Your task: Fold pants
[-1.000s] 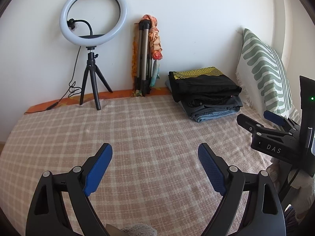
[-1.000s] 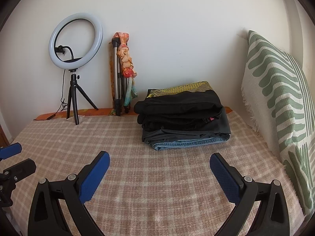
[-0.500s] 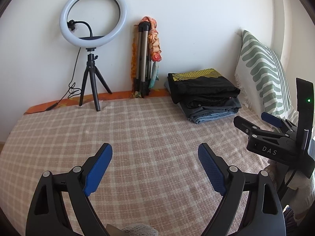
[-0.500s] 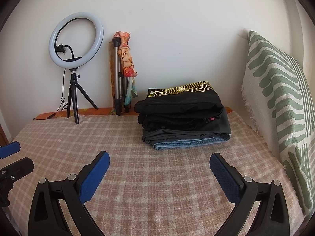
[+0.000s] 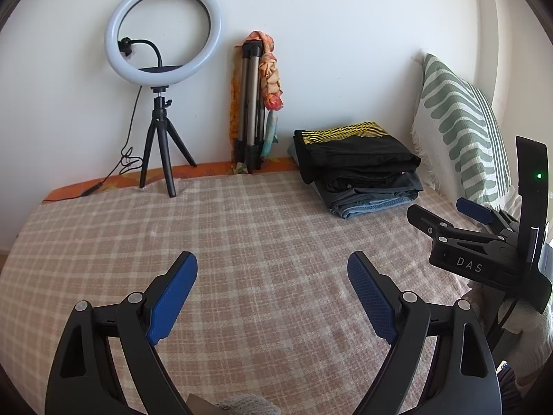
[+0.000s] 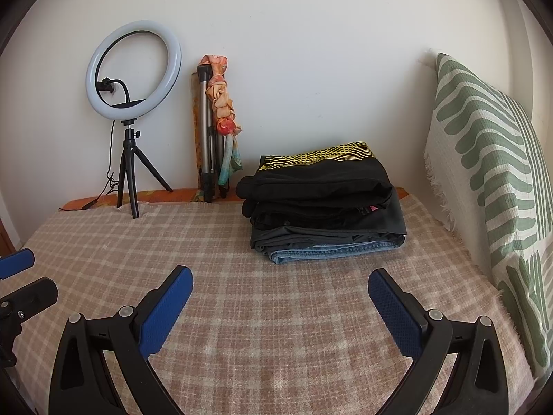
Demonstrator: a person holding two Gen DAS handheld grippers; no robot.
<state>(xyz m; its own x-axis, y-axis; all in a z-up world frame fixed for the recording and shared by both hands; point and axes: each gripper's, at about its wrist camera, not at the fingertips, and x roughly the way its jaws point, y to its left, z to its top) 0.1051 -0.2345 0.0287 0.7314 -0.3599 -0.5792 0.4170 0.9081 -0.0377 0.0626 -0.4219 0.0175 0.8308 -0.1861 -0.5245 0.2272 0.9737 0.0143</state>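
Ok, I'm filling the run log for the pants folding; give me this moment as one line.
left gripper: open, empty | right gripper: open, empty | stack of folded pants: on checked blanket, untouched

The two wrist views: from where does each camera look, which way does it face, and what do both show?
Left wrist: sits on the left gripper, faces the wall across the checked blanket; own open jaws show, right gripper at right.
Right wrist: sits on the right gripper, faces the folded clothes stack; own open jaws, left gripper's tips at left.
Shared: ring light, stack, striped pillow.
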